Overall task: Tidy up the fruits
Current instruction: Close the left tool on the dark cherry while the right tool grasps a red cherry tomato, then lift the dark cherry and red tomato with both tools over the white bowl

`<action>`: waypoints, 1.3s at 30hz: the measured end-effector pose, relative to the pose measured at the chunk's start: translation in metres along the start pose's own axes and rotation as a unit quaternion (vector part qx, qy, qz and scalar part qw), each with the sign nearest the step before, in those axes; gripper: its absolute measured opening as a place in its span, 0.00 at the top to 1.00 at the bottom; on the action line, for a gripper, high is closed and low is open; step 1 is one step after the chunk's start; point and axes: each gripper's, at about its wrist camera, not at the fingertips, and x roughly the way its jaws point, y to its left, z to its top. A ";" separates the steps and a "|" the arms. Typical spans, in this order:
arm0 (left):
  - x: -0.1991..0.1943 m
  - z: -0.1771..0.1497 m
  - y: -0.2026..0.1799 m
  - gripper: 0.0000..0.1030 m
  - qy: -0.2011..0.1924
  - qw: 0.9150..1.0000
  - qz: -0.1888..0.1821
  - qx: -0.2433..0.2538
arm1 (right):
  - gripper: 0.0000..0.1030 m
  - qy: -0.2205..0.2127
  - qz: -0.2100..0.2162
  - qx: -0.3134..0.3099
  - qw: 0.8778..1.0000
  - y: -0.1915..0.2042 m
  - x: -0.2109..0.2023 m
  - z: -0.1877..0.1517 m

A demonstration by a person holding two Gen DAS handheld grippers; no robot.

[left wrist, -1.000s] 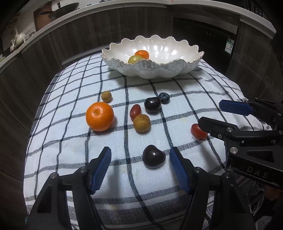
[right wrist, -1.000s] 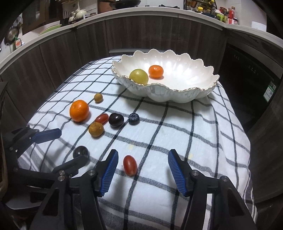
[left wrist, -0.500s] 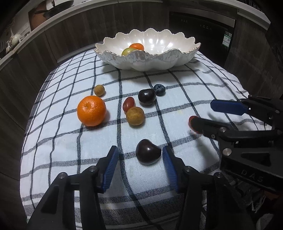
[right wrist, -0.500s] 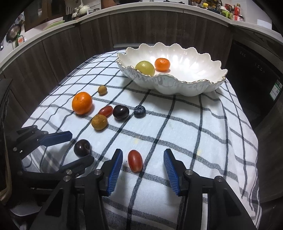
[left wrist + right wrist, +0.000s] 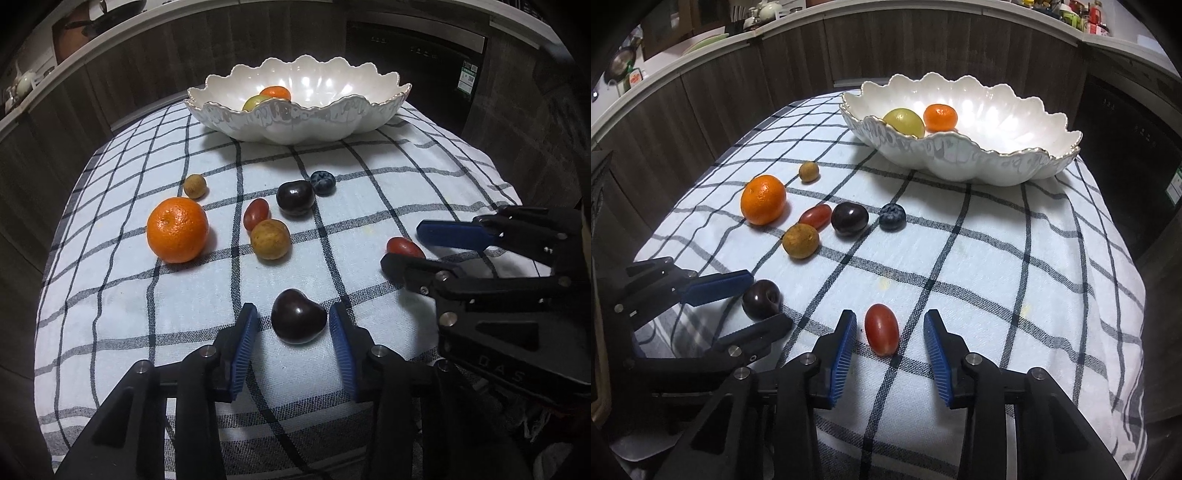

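A dark cherry (image 5: 298,320) lies on the checked cloth (image 5: 122,317) between the blue pads of my left gripper (image 5: 292,311). Its jaws are closing, with small gaps still on both sides of the fruit. A red grape tomato (image 5: 881,334) lies between the pads of my right gripper (image 5: 890,317), whose jaws are also closing without touching it. Each gripper shows in the other's view: the right gripper (image 5: 402,245) around the tomato (image 5: 404,246), the left gripper (image 5: 768,299) around the cherry (image 5: 761,298). The white scalloped bowl (image 5: 295,122) at the far end holds a green fruit (image 5: 904,120) and a mandarin (image 5: 940,117).
Loose on the cloth in the middle are an orange (image 5: 177,229), two brown longans (image 5: 270,239) (image 5: 194,185), another red tomato (image 5: 255,213), a second dark cherry (image 5: 295,197) and a blueberry (image 5: 322,182). Dark wood cabinets ring the table; the cloth drops off at its edges.
Both grippers' jaws have narrowed around their fruits, the left on the cherry and the right on the tomato. Both hands have eased slightly closer; no fruit has moved.
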 end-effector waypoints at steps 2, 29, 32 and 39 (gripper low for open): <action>0.000 0.000 0.000 0.66 0.000 1.000 -0.006 -0.001 | 0.62 0.006 0.002 0.000 1.000 0.000 0.004 -0.001; -0.004 0.000 0.001 0.73 -0.008 1.000 -0.003 -0.007 | 0.81 -0.006 -0.003 -0.014 1.000 0.005 -0.005 0.001; -0.006 0.001 0.002 0.73 -0.011 1.000 0.001 -0.008 | 0.81 -0.007 -0.004 -0.011 1.000 0.003 -0.007 0.002; -0.008 0.008 0.005 0.73 -0.013 1.000 0.007 -0.013 | 0.81 -0.014 -0.006 -0.006 1.000 0.001 -0.013 0.007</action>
